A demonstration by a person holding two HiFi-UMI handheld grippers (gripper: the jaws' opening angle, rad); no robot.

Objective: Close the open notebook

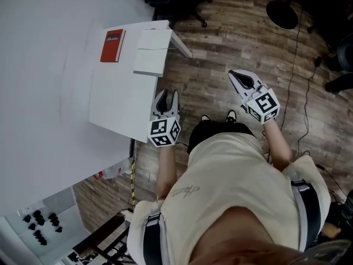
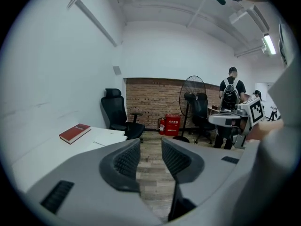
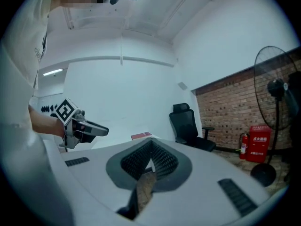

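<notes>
1. While both forearms reach forward from the torso, the left gripper point(image 1: 169, 94) hovers at the near right corner of the table point(image 1: 113, 106), its jaws spread wide with only air between them.
2. The right gripper point(image 1: 234, 74) hangs over the wooden floor point(image 1: 220, 37), well off the table's right edge, its jaws pressed together on nothing.
3. The notebook point(image 1: 151, 51) lies spread flat by the far right corner, well apart from both grippers. A red book point(image 1: 112, 46) lies just beside it, further from that edge.
4. The person's torso hides the floor beneath. In the left gripper view the notebook is a pale sliver, hard to tell from the white tabletop.
</notes>
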